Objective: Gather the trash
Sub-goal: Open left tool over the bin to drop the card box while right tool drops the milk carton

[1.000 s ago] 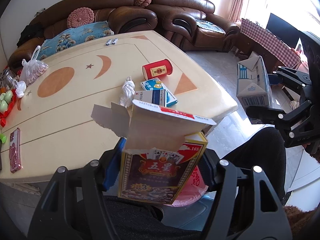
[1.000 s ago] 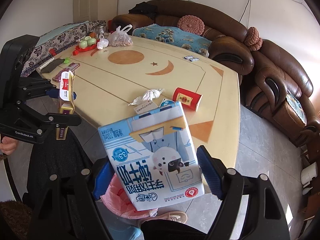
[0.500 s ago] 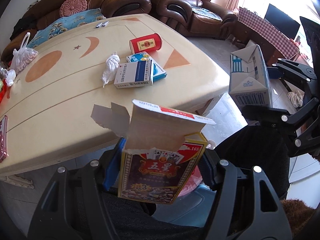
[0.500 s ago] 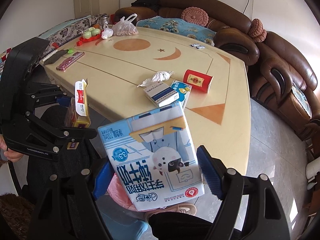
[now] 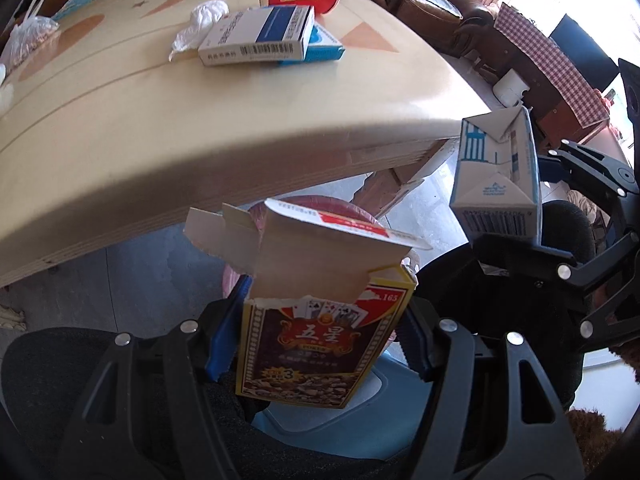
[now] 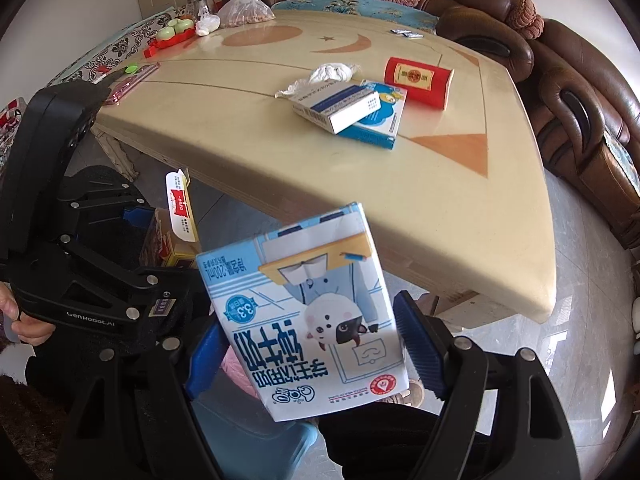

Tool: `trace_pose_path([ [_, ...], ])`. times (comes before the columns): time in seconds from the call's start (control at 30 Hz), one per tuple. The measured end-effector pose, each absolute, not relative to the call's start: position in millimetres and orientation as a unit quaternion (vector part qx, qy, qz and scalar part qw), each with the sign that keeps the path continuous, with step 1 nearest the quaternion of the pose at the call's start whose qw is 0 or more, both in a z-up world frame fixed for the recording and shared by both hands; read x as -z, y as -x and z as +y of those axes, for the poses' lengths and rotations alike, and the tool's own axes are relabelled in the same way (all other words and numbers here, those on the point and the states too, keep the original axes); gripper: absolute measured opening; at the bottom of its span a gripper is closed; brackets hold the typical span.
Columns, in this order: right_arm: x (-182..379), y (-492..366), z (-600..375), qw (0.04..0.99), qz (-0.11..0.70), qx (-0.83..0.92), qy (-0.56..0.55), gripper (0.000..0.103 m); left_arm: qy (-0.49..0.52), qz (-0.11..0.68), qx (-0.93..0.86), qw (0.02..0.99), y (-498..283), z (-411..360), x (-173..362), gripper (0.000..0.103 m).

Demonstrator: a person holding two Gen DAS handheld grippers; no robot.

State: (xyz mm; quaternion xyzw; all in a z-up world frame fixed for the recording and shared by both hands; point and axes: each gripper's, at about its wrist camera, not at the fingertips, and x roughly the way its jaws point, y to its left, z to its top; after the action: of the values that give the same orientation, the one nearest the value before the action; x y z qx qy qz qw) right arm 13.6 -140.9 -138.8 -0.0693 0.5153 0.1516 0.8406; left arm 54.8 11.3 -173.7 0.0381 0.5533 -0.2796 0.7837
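torn-open card box (image 5: 316,344) and inverted blue milk carton (image 6: 308,320), both held aloft.

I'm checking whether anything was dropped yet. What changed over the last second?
Both grippers went down from over the table to below its edge, above the pink-lined bin. Nothing let go: the left gripper stays shut on the card box, the right gripper on the milk carton. The boxes, red can and tissue on the table haven't moved.

I see a cream table (image 6: 280,152) with orange inlays. On it lie a red can (image 6: 418,80) on its side, a crumpled white tissue (image 6: 326,76), and a white-and-blue box (image 6: 336,106) resting atop a blue box (image 6: 380,120) (overlapping). At the far end sit a plastic bag (image 6: 244,6) and a pink phone (image 6: 132,82).
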Motion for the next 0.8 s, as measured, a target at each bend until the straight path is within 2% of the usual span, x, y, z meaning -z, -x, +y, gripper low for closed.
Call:
trace_pose_path([
  [0.4, 224, -29, -147, 0.813, 0.563, -0.136, 0.051, 0.076, 0.037, 0.636, 0.259, 0.726, -68, 3, 250, 0.066],
  [0.8, 297, -49, -146, 0.781, 0.609, -0.128, 0.042, 0.076, 0.047, 0.698, 0.195, 0.688, -92, -9, 315, 0.066],
])
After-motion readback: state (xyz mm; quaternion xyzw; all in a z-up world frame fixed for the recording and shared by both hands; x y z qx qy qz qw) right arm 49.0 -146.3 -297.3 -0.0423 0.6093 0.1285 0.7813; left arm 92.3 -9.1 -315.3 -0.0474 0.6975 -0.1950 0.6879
